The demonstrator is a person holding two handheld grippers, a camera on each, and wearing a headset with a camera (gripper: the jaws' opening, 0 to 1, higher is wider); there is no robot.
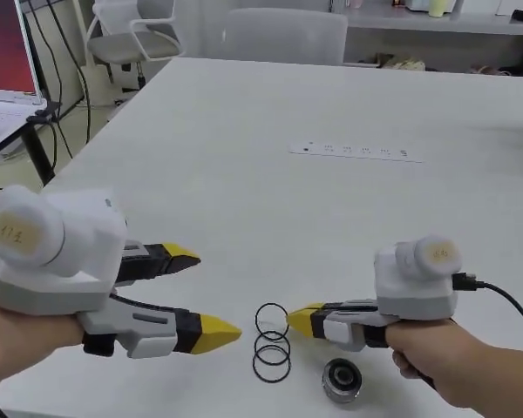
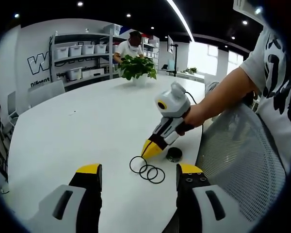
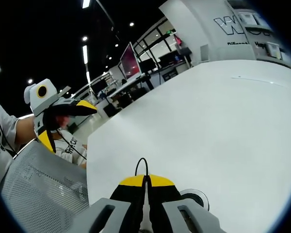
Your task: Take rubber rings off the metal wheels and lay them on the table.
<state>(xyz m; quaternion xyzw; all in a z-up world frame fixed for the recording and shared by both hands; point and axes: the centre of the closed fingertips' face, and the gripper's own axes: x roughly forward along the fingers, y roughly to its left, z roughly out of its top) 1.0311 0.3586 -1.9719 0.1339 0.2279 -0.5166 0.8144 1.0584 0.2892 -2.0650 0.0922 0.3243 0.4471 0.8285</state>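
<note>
Rubber rings lie three in a row on the bench, between the left tongs, gaping wide and empty, and the right tongs, pinched tight on the farthest ring's edge. Just right sits a metal wheel. Laying-down seems the step in hand; next, part the right tongs and lift clear. Wall lettering begins "W"; gripper labels are blurred.
</note>
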